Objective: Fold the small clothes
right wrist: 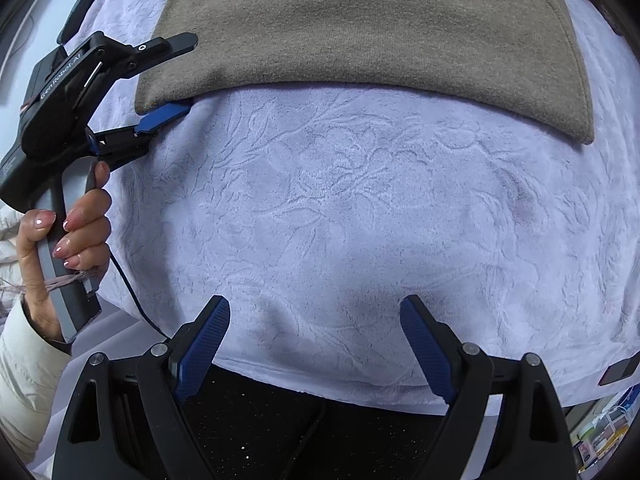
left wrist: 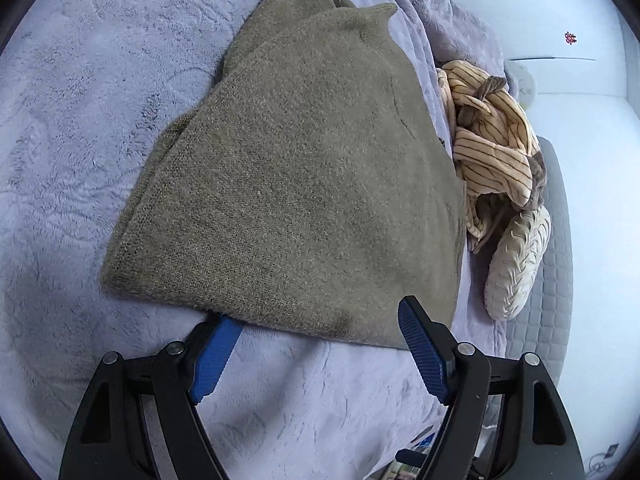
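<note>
Left gripper (left wrist: 320, 322), jaws apart, straddles near corner of folded olive-green knit sweater (left wrist: 304, 168); right gripper (right wrist: 316, 312), jaws apart, empty, over lavender plush blanket (right wrist: 360, 220) near sweater.

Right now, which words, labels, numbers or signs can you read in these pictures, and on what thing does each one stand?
"Gen Robot.AI": white letters on the black body of the left claw, seen from the right wrist.
Red marks on the white wall: too small to read.
Packages at the lower right corner: print too blurred to read.
Sweater and blanket: no text.
</note>
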### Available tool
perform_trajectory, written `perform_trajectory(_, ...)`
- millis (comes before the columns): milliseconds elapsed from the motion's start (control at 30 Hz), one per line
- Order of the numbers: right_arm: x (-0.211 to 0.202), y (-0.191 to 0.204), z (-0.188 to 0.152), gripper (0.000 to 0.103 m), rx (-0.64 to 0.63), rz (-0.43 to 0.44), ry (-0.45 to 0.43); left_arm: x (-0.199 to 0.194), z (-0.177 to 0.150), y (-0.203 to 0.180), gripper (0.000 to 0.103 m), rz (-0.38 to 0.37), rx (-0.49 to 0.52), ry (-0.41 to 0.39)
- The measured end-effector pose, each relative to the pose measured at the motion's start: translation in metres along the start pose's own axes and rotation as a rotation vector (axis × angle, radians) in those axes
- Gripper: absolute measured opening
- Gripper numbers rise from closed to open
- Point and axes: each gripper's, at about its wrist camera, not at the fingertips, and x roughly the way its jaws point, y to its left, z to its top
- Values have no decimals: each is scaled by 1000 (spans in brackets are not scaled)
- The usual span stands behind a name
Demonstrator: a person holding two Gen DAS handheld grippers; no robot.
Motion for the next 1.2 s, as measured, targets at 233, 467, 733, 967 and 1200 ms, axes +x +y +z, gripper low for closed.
perform_trajectory(233,-23,-13,41,77,57,-21,-156,-3,3,-5,79,-39,-37,-54)
perform_trajectory(467,-1,-7,113,45,42,8,-256,17,4,-8,79,-4,-23,-62)
perform_trajectory(733,40,-5,126,45,-23,-6,-219,26,8,-23,79,17,-48,-125)
perform_trajectory(967,43,-12,124,45,-22,43,-232,34,21,-57,79,65,58,-156)
perform_trajectory(1200,38,-24,120,45,-20,73,-244,29,30,-24,52,84,-76,-213)
